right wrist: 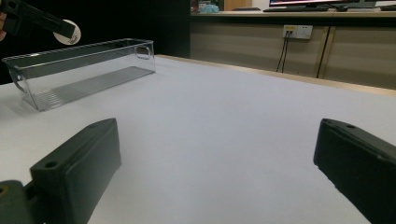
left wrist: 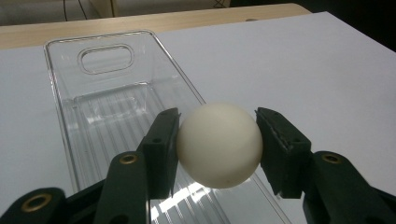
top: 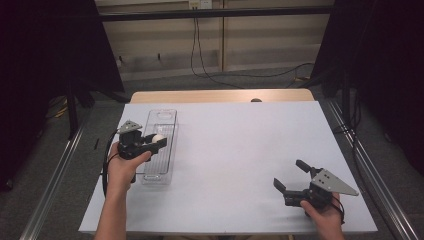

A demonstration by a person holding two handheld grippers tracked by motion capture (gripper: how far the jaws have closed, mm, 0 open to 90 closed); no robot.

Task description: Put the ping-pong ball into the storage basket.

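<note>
So far, the white ball [left wrist: 219, 144] is clamped between the left gripper [left wrist: 217, 140] jaws and held just above the clear plastic bin [left wrist: 65, 88], not yet dropped in. The right gripper [top: 292, 176] is parked wide open, holding nothing, well apart on the white table [top: 230, 150].

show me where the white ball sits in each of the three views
High view: the white ball is left of centre, between the left gripper jaws, over the clear bin.
Left gripper view: the ball is lower centre, clamped by both jaws above the bin's near end.
Right gripper view: the ball is top left, above the bin.
Shared landmark: the clear bin.
</note>
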